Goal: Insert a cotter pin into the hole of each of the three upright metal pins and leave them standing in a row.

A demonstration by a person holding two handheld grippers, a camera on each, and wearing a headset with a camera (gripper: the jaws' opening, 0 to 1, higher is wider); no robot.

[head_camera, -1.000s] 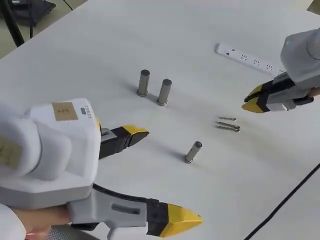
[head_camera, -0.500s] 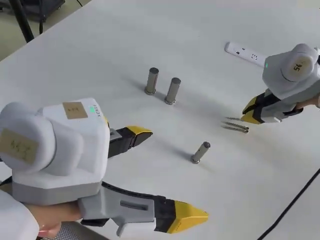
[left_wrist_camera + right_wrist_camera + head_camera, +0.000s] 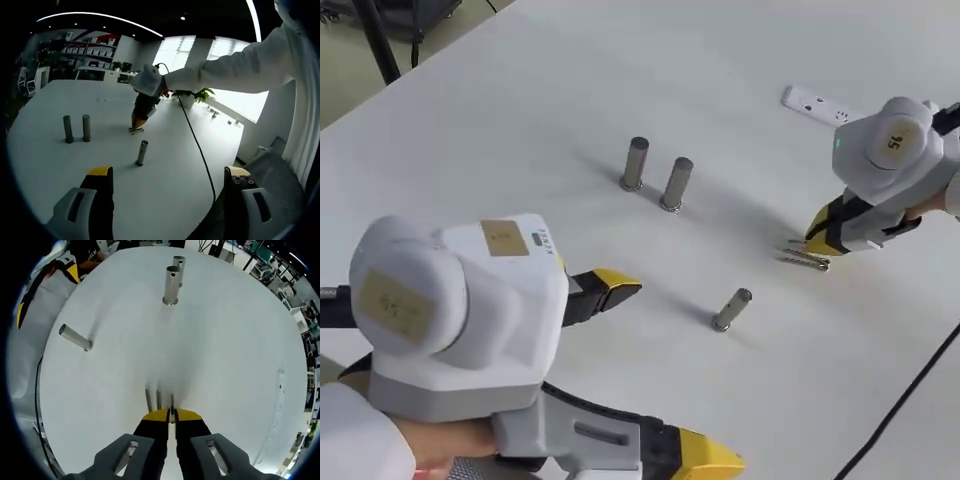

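The left gripper (image 3: 672, 375) hangs spread at the surface's (image 3: 520, 120) near edge. Two metal pins (image 3: 636, 163) stand mid-surface, with a third pin (image 3: 731, 309) apart in bare room. The right gripper (image 3: 817, 240), pressed together, pinches one cotter pin (image 3: 172, 402) near the power strip (image 3: 810, 102).

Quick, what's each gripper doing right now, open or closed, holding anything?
Left gripper: open, holding nothing.
Right gripper: closed on the end of one cotter pin that lies on the table.
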